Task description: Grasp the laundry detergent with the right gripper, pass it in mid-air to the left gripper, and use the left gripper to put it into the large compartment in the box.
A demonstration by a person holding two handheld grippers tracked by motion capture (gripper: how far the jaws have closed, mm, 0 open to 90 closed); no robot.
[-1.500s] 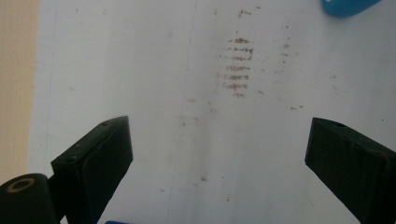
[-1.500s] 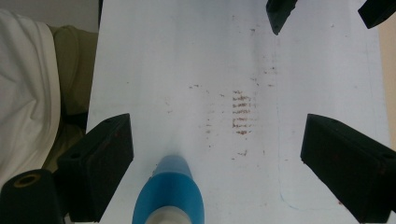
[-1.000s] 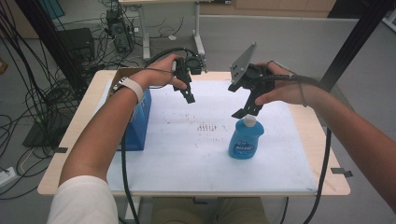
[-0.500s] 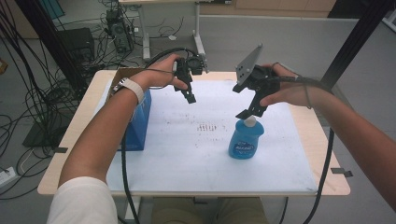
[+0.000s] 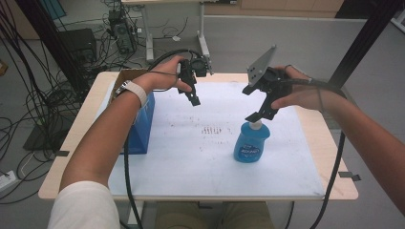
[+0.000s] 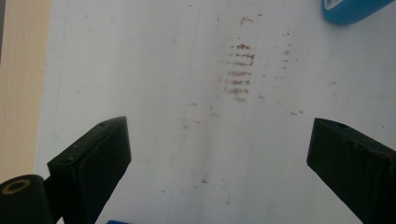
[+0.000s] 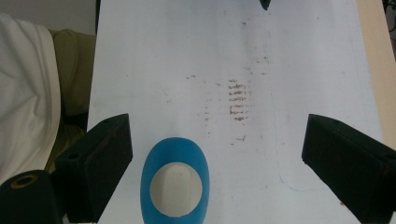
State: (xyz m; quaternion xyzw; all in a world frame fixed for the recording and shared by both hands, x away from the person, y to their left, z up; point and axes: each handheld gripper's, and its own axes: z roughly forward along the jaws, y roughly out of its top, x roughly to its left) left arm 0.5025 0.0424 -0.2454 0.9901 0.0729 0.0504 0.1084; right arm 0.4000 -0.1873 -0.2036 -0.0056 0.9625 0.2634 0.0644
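Directly beneath the spread right gripper, blue bottle.

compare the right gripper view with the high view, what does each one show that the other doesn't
Right gripper view alone: the bottle's white cap from straight above, sitting between wide-open jaws but nearer the left one. High view alone: the blue box at the table's left, both forearms, and the left gripper in the air. Shared: the blue bottle, the brown smudges and the white mat.

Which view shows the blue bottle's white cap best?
The right gripper view: the white cap is seen from straight above, between open claw jaws. The high view shows it small, side-on. The left gripper view catches just the bottle's blue edge.
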